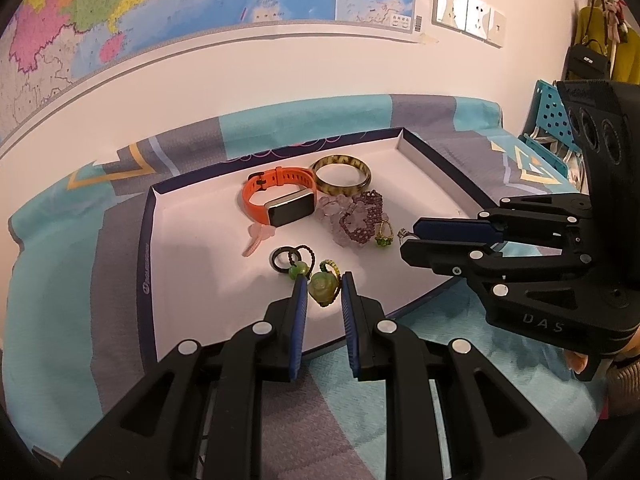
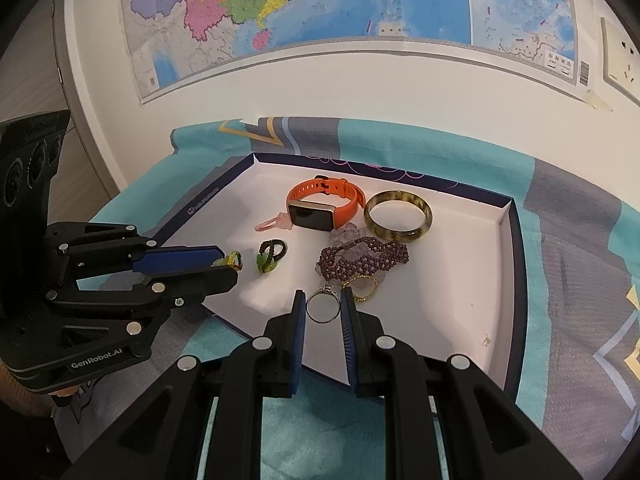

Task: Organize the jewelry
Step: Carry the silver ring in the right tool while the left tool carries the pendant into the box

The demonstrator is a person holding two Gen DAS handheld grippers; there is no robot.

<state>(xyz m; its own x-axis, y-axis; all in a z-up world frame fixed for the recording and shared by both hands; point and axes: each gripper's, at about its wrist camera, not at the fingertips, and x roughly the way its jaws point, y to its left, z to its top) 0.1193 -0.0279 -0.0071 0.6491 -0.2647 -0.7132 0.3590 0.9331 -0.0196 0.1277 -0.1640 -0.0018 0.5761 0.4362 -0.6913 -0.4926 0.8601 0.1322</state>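
A shallow white tray (image 1: 192, 240) with a navy rim holds the jewelry. My left gripper (image 1: 323, 282) is shut on a green carved-bead ring (image 1: 322, 289) near the tray's front edge; in the right wrist view, the left gripper (image 2: 227, 263) pinches it at its tips. My right gripper (image 2: 323, 298) is shut on a silver ring (image 2: 322, 307) held upright, and the right gripper (image 1: 407, 240) enters from the right in the left wrist view. In the tray lie an orange smartwatch (image 2: 320, 210), a brown mottled bangle (image 2: 398, 216), a purple beaded bracelet (image 2: 362, 262), a gold ring (image 2: 362, 290) and a black ring with a green bead (image 2: 270, 256).
The tray sits on a teal and grey patterned cloth (image 1: 80, 264) against a white wall with a map (image 2: 320, 8). A pink clip (image 1: 258, 238) and pale crystal beads (image 1: 336, 208) lie beside the watch. A blue perforated basket (image 1: 554, 120) stands at the right.
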